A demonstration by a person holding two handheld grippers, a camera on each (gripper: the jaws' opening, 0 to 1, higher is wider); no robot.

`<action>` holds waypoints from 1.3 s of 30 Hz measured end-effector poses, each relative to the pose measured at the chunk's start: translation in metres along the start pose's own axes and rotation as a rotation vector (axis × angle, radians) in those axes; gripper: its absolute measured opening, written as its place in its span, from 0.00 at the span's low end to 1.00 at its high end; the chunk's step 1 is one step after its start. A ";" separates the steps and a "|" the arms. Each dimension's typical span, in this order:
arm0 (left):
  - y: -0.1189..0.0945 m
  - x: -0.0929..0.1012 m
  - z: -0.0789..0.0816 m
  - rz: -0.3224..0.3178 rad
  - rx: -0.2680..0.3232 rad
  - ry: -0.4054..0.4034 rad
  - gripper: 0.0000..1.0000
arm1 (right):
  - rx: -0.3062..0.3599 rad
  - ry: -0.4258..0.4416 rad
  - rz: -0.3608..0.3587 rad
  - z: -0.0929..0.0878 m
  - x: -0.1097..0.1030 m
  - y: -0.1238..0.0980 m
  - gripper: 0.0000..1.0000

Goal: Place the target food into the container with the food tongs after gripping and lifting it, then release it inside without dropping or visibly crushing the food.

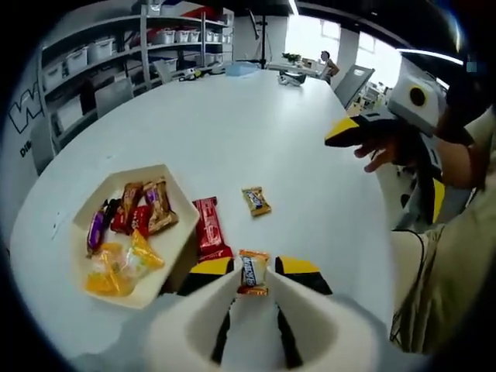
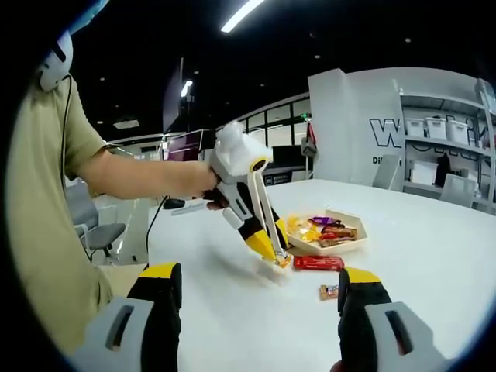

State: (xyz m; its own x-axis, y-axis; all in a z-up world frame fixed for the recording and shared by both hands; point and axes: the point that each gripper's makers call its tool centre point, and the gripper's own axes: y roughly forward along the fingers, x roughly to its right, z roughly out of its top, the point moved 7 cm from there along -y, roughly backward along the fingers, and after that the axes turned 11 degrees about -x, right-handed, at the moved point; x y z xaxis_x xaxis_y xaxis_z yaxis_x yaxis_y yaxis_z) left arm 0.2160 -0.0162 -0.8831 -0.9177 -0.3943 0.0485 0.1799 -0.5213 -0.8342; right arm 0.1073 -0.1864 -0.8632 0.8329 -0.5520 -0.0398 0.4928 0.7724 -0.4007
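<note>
Orange-wrapped candy (image 1: 253, 273) pinched in my left gripper (image 1: 253, 280) jaws; right gripper (image 2: 256, 306) open. Overtight squeeze crushes it; tray (image 1: 174, 184) at 10 o'clock.

Left claw (image 1: 253, 288): white moulded body, black arms, yellow tips. Right claw (image 2: 260, 291): same white housing, black jaws capped yellow. Person wears khaki short-sleeved shirt (image 2: 43, 194); thin black cable hangs beside shirt.

My white, yellow-tipped left gripper (image 1: 253, 280) pinches an orange-and-blue candy (image 1: 253, 273); red bar (image 1: 210, 229), cream tray (image 1: 180, 196), white table (image 1: 256, 132).
</note>
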 end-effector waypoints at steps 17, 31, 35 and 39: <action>-0.033 -0.022 0.006 0.033 0.041 -0.043 0.19 | 0.004 -0.009 0.002 0.004 0.000 0.000 0.82; -0.052 -0.058 0.015 0.102 0.060 -0.078 0.19 | 0.005 -0.010 -0.001 0.005 0.000 -0.001 0.82; -0.055 -0.068 0.017 0.120 0.061 -0.091 0.19 | 0.002 -0.009 -0.002 0.004 0.000 -0.001 0.82; -0.056 -0.079 0.018 0.141 0.058 -0.102 0.19 | 0.001 -0.007 -0.005 0.003 0.001 -0.003 0.82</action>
State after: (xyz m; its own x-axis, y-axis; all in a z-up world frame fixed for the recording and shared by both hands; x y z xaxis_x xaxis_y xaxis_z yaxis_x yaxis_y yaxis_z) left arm 0.2849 0.0308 -0.8300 -0.8420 -0.5395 -0.0086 0.3268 -0.4972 -0.8037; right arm 0.1070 -0.1883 -0.8597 0.8320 -0.5539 -0.0316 0.4973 0.7699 -0.3999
